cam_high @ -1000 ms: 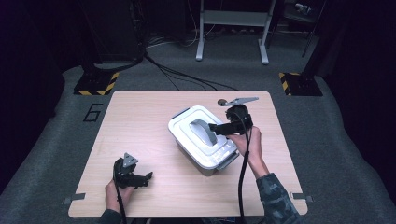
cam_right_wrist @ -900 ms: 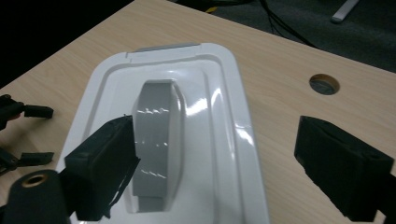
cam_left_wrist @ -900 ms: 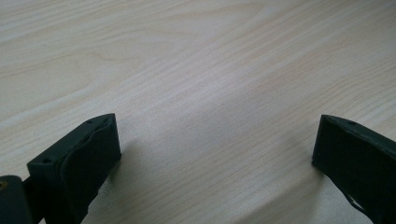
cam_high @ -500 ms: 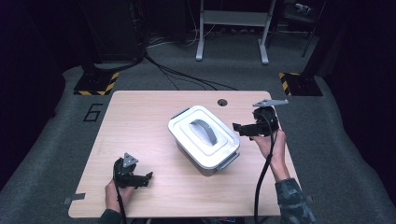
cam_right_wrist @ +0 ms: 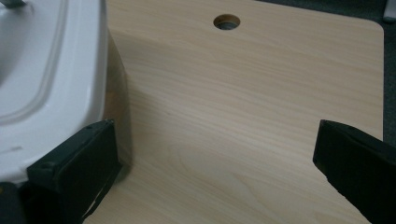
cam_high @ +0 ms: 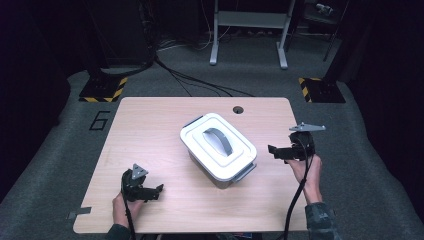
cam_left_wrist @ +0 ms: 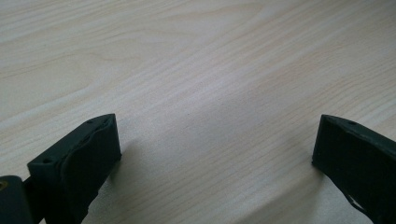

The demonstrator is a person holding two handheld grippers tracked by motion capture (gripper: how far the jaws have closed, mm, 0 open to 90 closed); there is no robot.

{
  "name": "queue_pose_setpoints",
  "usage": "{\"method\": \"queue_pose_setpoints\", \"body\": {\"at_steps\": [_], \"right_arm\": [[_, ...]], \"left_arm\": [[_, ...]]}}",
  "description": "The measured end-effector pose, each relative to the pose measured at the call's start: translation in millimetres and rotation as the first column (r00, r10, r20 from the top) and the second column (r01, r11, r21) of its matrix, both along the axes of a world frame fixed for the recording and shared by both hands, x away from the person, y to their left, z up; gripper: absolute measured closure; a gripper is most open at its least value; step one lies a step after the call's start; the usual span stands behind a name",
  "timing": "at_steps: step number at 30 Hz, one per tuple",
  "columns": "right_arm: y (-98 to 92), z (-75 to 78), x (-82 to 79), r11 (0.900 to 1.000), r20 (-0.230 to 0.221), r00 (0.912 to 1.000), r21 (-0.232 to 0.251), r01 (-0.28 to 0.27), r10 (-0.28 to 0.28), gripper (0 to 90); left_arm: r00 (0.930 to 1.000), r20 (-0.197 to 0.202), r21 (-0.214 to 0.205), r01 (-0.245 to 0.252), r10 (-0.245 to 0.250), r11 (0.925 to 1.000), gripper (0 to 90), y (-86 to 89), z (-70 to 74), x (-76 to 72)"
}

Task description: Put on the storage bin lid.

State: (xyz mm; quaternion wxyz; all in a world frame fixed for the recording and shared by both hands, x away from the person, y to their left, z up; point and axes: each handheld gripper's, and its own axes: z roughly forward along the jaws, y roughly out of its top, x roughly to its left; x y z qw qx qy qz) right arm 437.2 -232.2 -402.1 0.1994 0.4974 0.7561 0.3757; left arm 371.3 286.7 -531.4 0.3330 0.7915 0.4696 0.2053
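One white box (cam_high: 218,149) with a grey handle on its lid sits a little right of the frame's centre in the high view, on the tabletop (cam_high: 150,130), turned at an angle to its edges. At centre right, well clear of the box's right end, the right tool (cam_high: 278,151) points left toward it; its jaws have just been opening and stand spread wide with nothing between them. In the right gripper view the box's white rim fills the upper left, just beside one jaw, with bare wood and a round cable hole (cam_right_wrist: 227,21) beyond. At lower left of the high view the left tool (cam_high: 153,192) rests low on the tabletop, well apart from the box, jaws likewise spread and empty.

My reading: the box has been let go and the right hand is drawing off, so the next move calls for a fresh approach to handle or latch. A "6" (cam_high: 100,120) is marked on the floor at the tabletop's upper left corner; no brand is legible.
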Motion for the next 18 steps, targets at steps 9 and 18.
{"method": "queue_pose_setpoints", "body": {"at_steps": [9, 18], "right_arm": [[-17.9, -54.2, -4.5, 0.9989, -0.075, 0.9962, -0.019, 0.042, -0.044, 0.0], [-24.3, -92.3, -14.4, 0.9986, -0.106, 0.993, -0.018, 0.05, -0.052, 0.0]], "left_arm": [[1.0, -0.002, -0.004, -0.002, 0.002, 1.0, 0.8, -0.2, 0.1, 0.0], [1.0, -0.001, -0.004, -0.002, 0.002, 1.0, 0.8, -0.2, 0.0, -0.1]]}}
